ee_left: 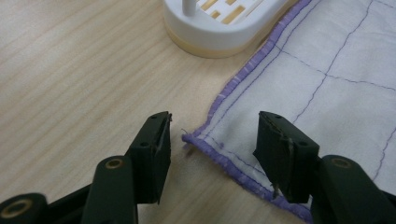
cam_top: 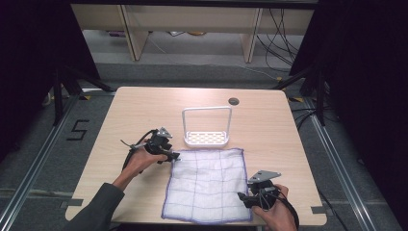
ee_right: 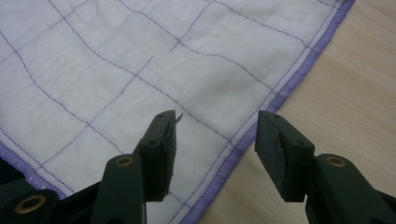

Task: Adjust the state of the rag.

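A white cloth (cam_top: 207,185) with a purple grid and a purple hem lies flat on the front half of the table. My left gripper (cam_top: 174,156) is at the cloth's far left corner. In the left gripper view the left gripper (ee_left: 214,128) stands open, with that corner (ee_left: 189,138) lying on the wood between the jaws, untouched. My right gripper (cam_top: 243,198) is at the cloth's right edge, near the front corner. In the right gripper view the right gripper (ee_right: 217,121) is open astride the purple hem (ee_right: 280,95), one jaw over the cloth (ee_right: 140,60), the other over bare wood.
A white plastic rack (cam_top: 207,138) with a tall hoop handle stands just behind the cloth; its base (ee_left: 224,28) is close to the left gripper. The wooden table (cam_top: 144,110) has a round cable hole (cam_top: 234,101) at the back. The front edge is near the right hand.
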The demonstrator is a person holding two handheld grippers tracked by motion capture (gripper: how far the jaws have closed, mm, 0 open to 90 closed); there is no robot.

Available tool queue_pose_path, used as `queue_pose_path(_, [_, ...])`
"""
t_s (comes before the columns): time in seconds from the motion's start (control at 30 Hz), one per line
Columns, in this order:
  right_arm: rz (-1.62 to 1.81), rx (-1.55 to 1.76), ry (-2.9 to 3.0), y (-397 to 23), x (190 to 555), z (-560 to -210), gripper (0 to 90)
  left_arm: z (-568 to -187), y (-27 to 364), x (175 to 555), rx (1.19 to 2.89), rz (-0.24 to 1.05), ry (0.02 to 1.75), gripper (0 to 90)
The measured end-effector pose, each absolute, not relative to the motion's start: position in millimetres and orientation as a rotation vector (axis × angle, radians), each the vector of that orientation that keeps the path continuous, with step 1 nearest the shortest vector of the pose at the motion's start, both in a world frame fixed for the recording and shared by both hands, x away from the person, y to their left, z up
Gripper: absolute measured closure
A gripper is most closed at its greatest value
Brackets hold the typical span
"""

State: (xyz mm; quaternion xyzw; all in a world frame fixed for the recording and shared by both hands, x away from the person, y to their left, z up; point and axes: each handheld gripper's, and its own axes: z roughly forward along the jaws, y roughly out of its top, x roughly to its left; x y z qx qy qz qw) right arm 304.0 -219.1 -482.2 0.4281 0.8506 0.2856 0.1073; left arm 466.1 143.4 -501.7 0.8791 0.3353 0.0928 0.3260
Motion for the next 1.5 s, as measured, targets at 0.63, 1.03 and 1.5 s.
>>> queue_pose_path(0.63, [0.905,1.247,2.339,-229,412,-471,52.2,-501,142,468,2.317,0.253,0.877,43.9])
queue_pose_path(1.03, [0.928,1.296,2.377,-223,446,-482,52.2,-502,142,469,2.319,0.253,0.891,47.4])
queue_pose_path(1.5, [0.921,1.341,2.402,-216,452,-488,71.8,-500,138,464,2.311,0.260,0.827,80.2])
